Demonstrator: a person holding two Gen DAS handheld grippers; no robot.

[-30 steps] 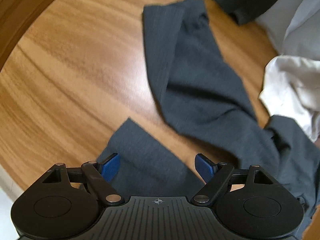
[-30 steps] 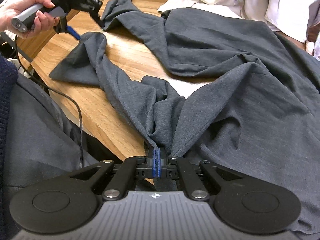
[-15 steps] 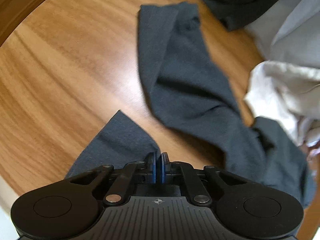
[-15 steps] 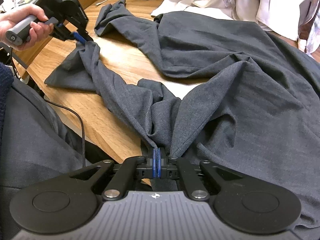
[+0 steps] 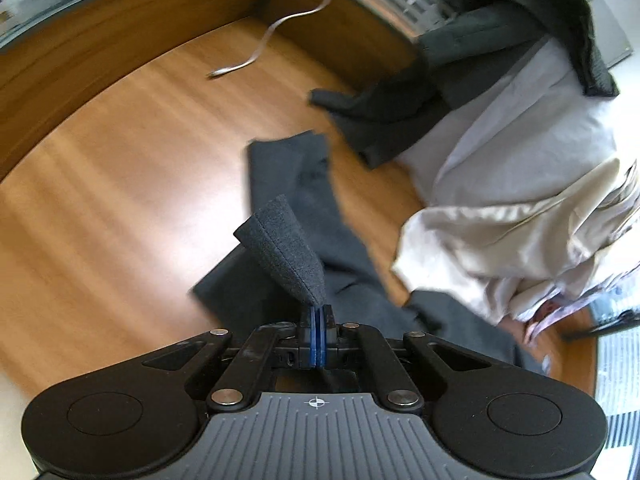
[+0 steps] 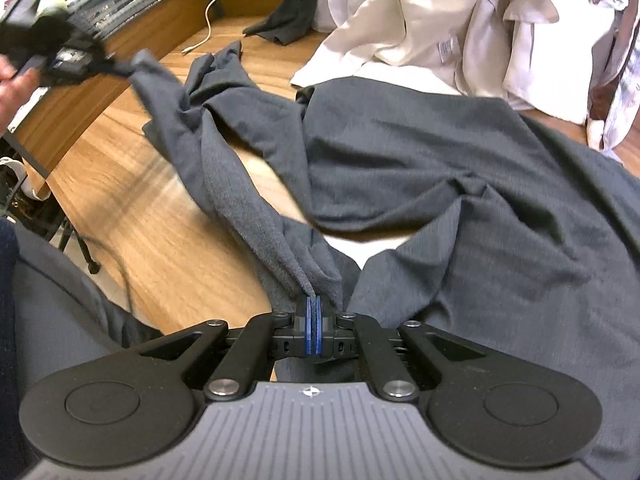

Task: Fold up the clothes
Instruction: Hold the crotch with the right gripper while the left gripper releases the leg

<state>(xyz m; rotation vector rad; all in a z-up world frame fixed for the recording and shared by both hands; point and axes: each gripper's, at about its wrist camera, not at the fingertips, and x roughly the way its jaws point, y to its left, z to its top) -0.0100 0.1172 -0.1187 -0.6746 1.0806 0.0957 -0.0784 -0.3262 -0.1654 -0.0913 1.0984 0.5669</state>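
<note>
A dark grey garment (image 6: 440,184) lies spread over the wooden table (image 6: 132,216). My right gripper (image 6: 314,312) is shut on a bunched edge of it at the near side. My left gripper (image 5: 319,314) is shut on a corner of the same grey garment (image 5: 288,248), which sticks up in a peak above the blue pads. In the right wrist view the left gripper (image 6: 102,66) hangs at the upper left, lifted off the table, with a band of grey cloth stretched from it down to my right gripper.
A heap of white and cream clothes (image 6: 460,20) lies at the back, with another dark garment (image 5: 420,92) beside it. A white cable (image 5: 276,32) trails over the far table edge. The person's lap in grey trousers (image 6: 56,320) is at the near left.
The left gripper closed on the grey corner, then lifted it off the table and tilted up. The cloth between the two grippers pulled taut. The right gripper rose slightly.
</note>
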